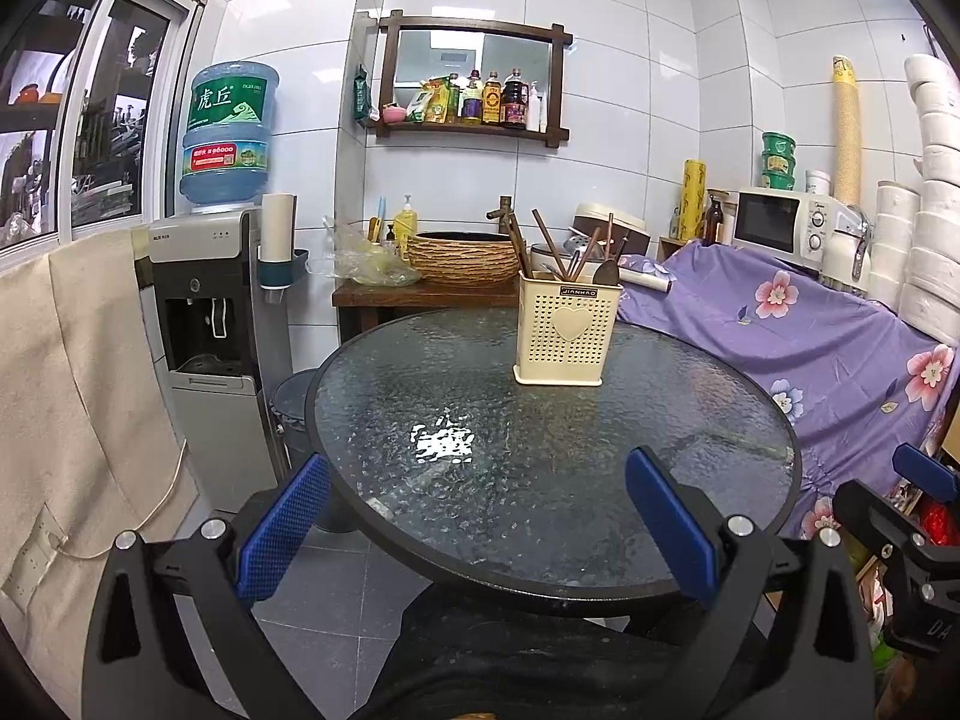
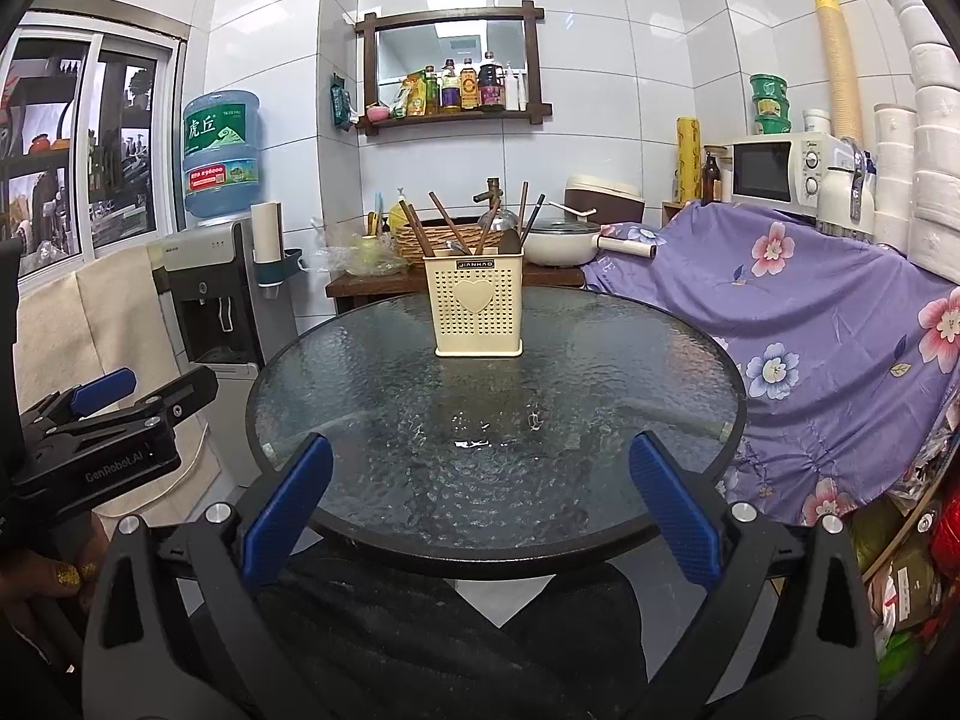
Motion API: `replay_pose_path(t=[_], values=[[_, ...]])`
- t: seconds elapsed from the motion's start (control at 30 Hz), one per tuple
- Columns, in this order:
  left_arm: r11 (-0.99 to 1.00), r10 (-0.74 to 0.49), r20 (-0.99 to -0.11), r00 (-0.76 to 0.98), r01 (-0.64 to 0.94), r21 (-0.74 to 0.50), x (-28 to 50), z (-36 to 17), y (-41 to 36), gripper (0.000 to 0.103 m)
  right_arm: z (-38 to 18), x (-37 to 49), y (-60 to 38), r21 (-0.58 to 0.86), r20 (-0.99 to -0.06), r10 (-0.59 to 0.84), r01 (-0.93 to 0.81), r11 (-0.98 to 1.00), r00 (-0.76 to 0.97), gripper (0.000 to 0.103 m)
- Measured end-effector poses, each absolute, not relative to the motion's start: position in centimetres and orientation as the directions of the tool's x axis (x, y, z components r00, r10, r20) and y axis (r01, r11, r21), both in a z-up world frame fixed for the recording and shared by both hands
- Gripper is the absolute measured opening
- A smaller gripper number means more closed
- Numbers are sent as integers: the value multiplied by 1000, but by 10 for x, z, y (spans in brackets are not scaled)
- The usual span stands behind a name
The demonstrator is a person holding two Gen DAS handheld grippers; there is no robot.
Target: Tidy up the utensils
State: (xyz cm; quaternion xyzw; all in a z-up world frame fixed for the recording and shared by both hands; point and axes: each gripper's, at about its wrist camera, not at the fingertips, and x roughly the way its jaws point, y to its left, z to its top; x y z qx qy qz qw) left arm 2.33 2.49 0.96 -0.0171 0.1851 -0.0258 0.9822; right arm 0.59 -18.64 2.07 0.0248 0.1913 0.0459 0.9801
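Observation:
A cream perforated utensil holder [image 1: 567, 333] [image 2: 477, 309] with a heart on its front stands upright on the far side of the round glass table [image 1: 540, 480] [image 2: 492, 420]. Several brown wooden utensils [image 1: 555, 246] [image 2: 453, 225] stick out of its top. My left gripper [image 1: 480, 492] hangs open at the table's near edge, nothing between its blue pads. My right gripper [image 2: 480, 480] is open too, held at the near rim, well short of the holder. Each gripper also shows in the other's view, the left gripper [image 2: 114, 396] and the right gripper [image 1: 924, 474].
A water dispenser [image 1: 204, 312] stands left of the table. A purple floral cloth [image 2: 810, 324] covers a counter to the right, with a microwave [image 2: 774, 171] on it. Behind the table sit a woven basin [image 1: 462, 255] and a white pan [image 2: 564, 243]. A person's dark-clad legs [image 2: 420, 630] are below.

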Motion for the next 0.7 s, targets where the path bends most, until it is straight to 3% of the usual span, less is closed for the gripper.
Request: replay_pose_path(t=[0.7], values=[[999, -39, -368, 929, 23, -48, 21, 8, 27, 97, 20, 6, -187, 65, -376, 101, -82, 994, 921, 98]])
